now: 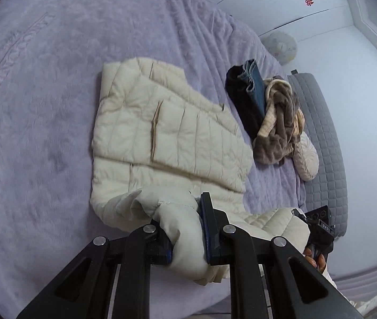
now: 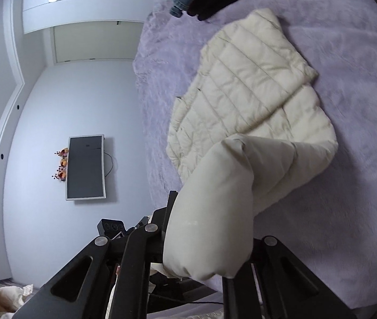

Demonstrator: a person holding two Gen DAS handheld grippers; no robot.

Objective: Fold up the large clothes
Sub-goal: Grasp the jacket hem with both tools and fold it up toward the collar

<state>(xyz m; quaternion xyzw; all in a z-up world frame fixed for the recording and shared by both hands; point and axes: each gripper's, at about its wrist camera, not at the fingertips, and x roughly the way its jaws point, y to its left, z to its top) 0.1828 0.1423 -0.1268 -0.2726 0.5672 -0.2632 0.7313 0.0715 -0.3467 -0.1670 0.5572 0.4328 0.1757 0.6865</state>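
Cream quilted puffer jacket [image 1: 167, 133] lies on the bed, its near hem lifted where we hold it at two places. Left gripper [image 1: 187, 236]: fingers [image 1: 209, 228] pinching a bunched fold of the jacket's near edge. Right gripper [image 2: 207, 244]: fingers [image 2: 171, 212] closed on another fold of the same edge, the cloth draping over and hiding one of them. In the left wrist view we see the right gripper low at the right, a hand [image 1: 314, 259] behind it. The rest of the jacket lies flat on the lilac plush bedspread [image 1: 42, 106], one panel folded over. Farther off, a pile of clothes: black garment [image 1: 241, 101], blue jeans [image 1: 255, 82], brown and tan knit [image 1: 279, 122]. Beyond, grey quilted headboard [image 1: 326, 138]. In the right wrist view, a dark flat screen [image 2: 86, 167] on the far wall.
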